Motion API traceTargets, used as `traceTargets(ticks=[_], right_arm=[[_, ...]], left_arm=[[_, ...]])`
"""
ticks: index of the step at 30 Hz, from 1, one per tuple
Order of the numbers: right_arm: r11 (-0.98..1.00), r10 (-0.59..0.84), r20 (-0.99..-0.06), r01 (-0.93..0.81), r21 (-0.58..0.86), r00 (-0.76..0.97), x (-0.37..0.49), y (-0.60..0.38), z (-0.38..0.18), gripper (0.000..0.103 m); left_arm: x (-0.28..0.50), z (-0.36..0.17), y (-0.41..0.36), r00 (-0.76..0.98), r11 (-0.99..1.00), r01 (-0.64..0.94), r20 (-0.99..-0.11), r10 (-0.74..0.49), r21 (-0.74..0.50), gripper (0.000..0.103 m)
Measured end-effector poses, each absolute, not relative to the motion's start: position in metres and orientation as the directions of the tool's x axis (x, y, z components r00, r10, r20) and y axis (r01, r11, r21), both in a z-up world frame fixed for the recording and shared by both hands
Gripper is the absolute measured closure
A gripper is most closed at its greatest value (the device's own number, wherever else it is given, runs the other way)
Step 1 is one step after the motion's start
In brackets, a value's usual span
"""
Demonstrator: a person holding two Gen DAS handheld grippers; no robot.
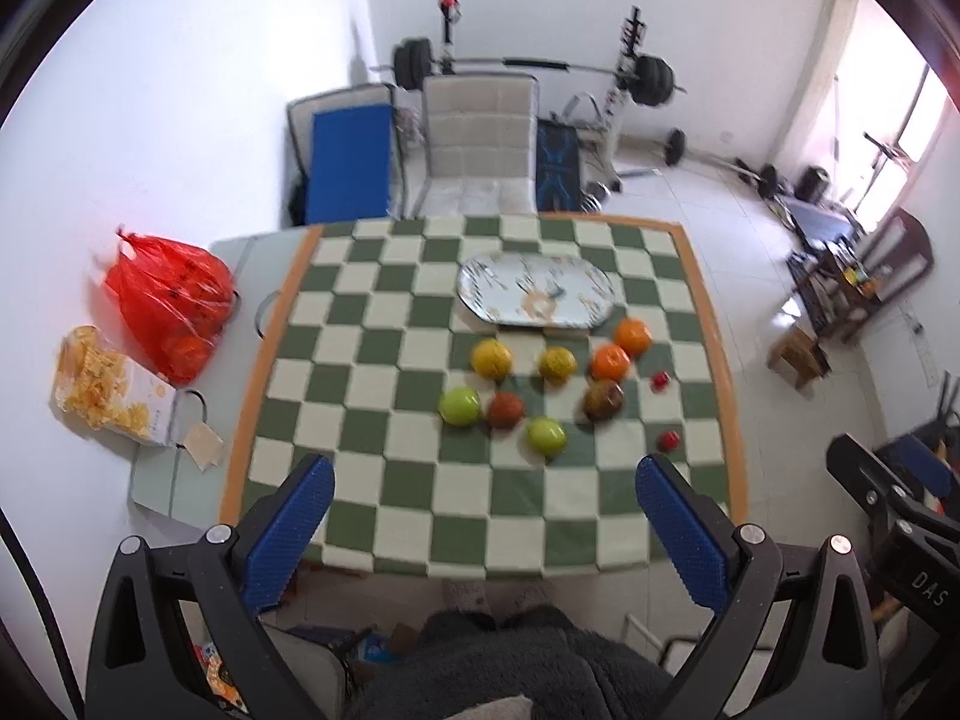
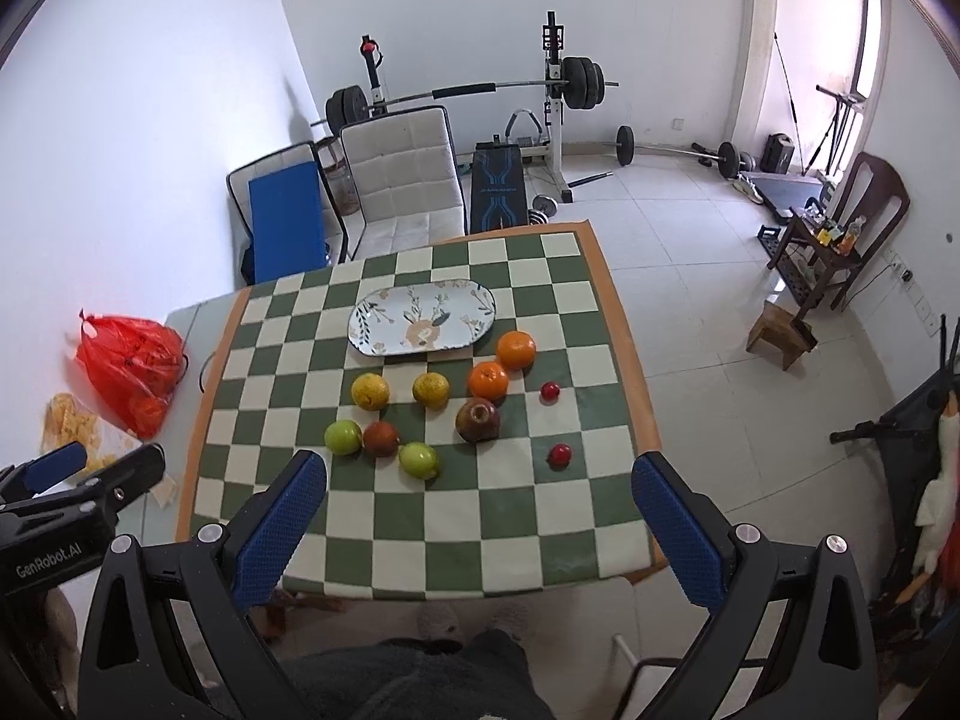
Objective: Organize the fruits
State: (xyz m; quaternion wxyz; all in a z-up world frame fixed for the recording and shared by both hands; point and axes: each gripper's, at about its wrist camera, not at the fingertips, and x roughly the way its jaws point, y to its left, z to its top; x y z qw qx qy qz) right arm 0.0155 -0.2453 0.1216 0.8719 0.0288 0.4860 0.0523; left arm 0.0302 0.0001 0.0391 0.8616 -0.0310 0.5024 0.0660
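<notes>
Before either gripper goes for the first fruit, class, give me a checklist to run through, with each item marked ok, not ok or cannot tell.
1. Left gripper open and holding nothing: ok.
2. Right gripper open and holding nothing: ok.
3. Plate bare, ready for fruit: ok.
4. Fruit all on the tablecloth, none on the plate: ok.
5. Nearest green apple free of its neighbours: ok, a small gap shows.
6. Fruit firm or soft: cannot tell.

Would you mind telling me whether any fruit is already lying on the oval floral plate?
No, the plate is bare, and all the fruit, such as the nearest orange, sits on the checked cloth in front of it.
</notes>
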Motion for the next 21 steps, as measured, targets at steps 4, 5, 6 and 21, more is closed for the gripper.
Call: traceTargets(ticks=[4, 5, 6, 21], right_arm=[[0.983, 0.182, -0.850, -0.085, 0.162, 0.493, 0.045, -0.245, 0.073, 0.000], [0.981, 0.195, -0.858, -0.088, 0.175, 0.475, 0.054, -0.243, 0.059, 0.000], [0.976, 0.219, -0.867, -0.092, 0.199, 0.448, 0.068, -0.236, 0.041, 0.000], [0.972, 0.180, -0.968, 0.121, 0.203, 0.174, 0.186, -0.209, -0.212, 0.001]], left_arm=[[0.061, 0.029, 0.012, 0.523, 0.962, -0.239, -0.817, 0.243, 0.133, 0.000], [0.068, 0.023, 0.016, 0.514, 0.953, -0.260, -0.813, 0.273, 0.156, 0.000], [0.078, 0.018, 0.022, 0.506, 0.946, -0.278, -0.811, 0.294, 0.169, 0.000], [0.193, -0.225, 0.102, 0.026, 0.976, -0.205, -0.997, 0.078, 0.071, 0.012]])
